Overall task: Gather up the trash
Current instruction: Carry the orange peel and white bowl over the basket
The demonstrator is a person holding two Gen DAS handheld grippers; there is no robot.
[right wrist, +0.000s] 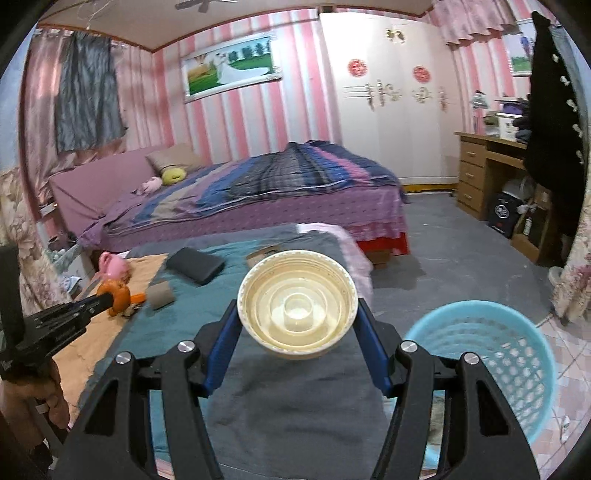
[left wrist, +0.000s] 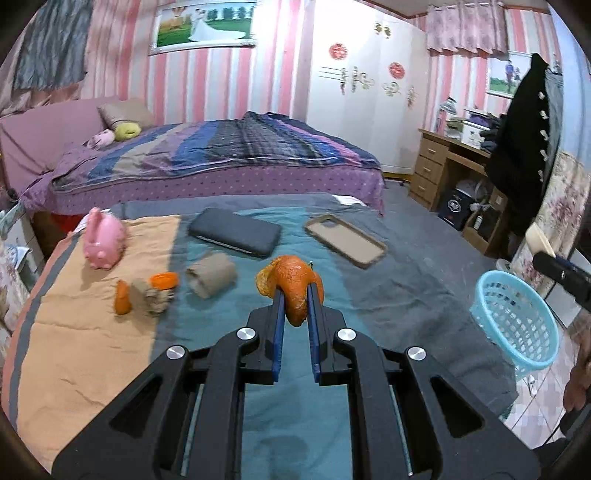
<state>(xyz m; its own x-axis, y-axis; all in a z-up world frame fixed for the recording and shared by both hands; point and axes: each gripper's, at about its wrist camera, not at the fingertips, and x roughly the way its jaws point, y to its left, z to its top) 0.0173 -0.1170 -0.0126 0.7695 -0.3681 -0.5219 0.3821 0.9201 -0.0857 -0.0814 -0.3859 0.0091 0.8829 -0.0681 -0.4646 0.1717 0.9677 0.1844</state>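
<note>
Left wrist: jaws pinch orange peel point(left wrist: 293, 291) above bed.

A home bedroom: ahead of the grippers stands a made bed point(left wrist: 221, 158) with pillows point(left wrist: 123, 114), beyond it a white wardrobe point(left wrist: 365, 96), a wooden desk point(left wrist: 448, 166) to the right, pink striped walls point(left wrist: 207, 85), curtains point(left wrist: 465, 26).

My left gripper point(left wrist: 295, 291): black plastic frame w/ cut-out slots, four round silver screw heads across the linkage, two slim blue pads on the fingers point(left wrist: 277, 314). My right gripper point(right wrist: 297, 314): same build, black arms, silver screws, blue pads. Metal rails show under both frames. No sleeve visible on either side.
</note>
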